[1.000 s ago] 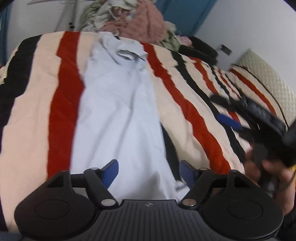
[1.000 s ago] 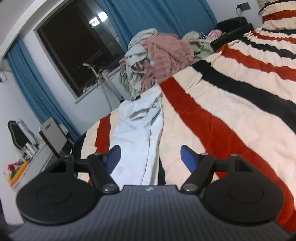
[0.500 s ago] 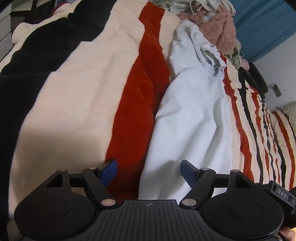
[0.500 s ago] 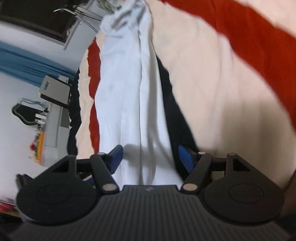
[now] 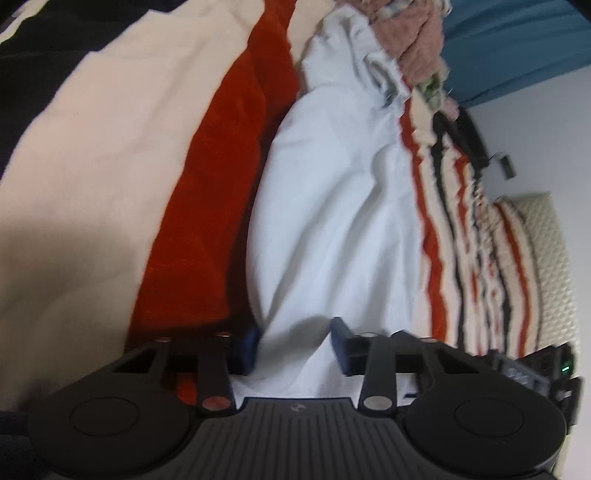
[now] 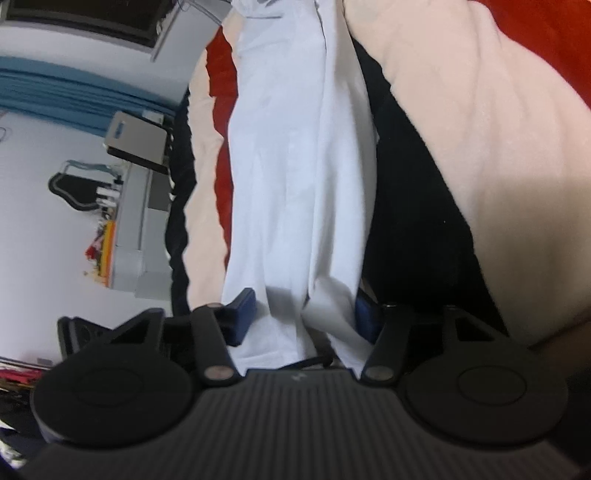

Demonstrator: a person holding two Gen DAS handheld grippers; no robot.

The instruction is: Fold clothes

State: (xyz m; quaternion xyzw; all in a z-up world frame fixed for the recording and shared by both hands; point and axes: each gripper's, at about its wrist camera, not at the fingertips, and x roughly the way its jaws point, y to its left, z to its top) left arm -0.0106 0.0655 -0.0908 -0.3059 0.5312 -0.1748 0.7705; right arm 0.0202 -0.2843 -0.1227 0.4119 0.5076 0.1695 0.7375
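This is a home bedroom. A bed with a striped blanket (image 5: 110,155) in red, cream and black fills both views, a heap of clothes (image 5: 410,40) lies at its far end, and blue curtains (image 6: 66,92) hang beside a dark window (image 6: 85,14).

We see our left gripper (image 5: 295,347) and right gripper (image 6: 303,317) built alike — matte black ribbed housings, round discs either side, black linkage arms with silver pivot screws, and blue finger pads (image 6: 242,314).
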